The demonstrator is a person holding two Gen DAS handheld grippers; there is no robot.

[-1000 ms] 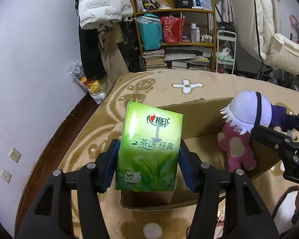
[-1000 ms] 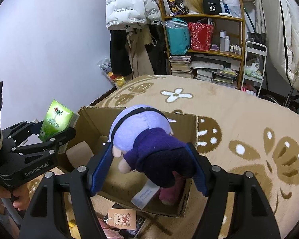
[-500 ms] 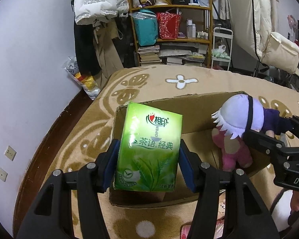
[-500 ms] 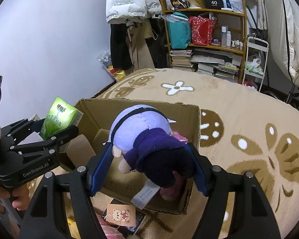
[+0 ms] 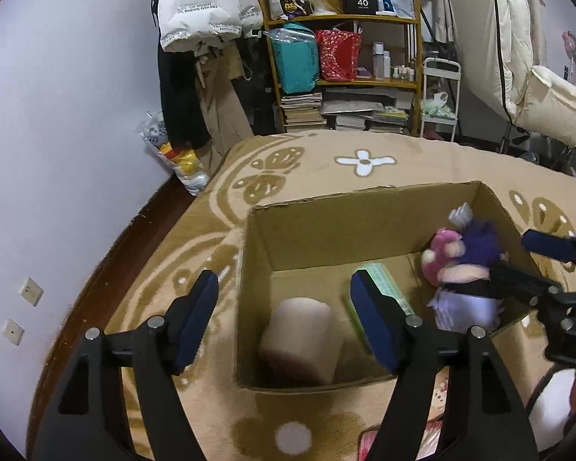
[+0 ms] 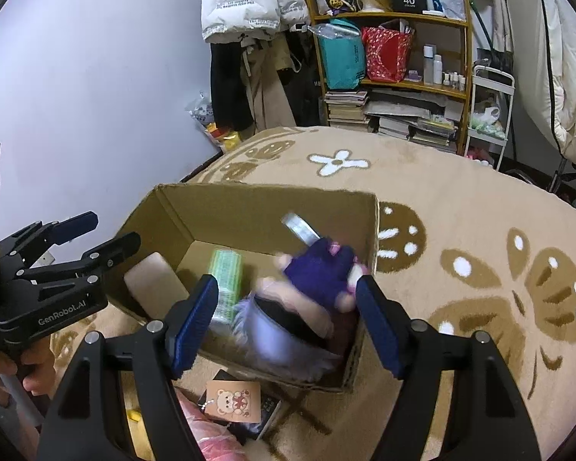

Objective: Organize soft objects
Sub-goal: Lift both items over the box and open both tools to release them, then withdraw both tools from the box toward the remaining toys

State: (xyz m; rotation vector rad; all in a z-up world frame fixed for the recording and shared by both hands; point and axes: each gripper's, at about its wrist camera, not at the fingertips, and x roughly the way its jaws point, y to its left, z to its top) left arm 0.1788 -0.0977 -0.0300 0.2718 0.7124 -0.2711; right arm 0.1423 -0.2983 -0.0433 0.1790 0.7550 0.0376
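An open cardboard box stands on the patterned rug. A green tissue pack lies on the box floor beside a beige roll. My left gripper hangs over the box's left wall, its jaws opening with nothing between them. A plush doll with a purple coat, pink legs and lilac hair is blurred and head-down at the right end of the box. My right gripper is open above it, pads clear of the doll.
A card tag with a bear and pink items lie on the rug in front of the box. A wooden shelf with books and bags stands behind, coats hang beside it. The wall runs close on the left.
The left gripper has let go of the green tissue pack, which now lies in the box. The right gripper has let go of the plush doll, which has tipped head-down into the box.
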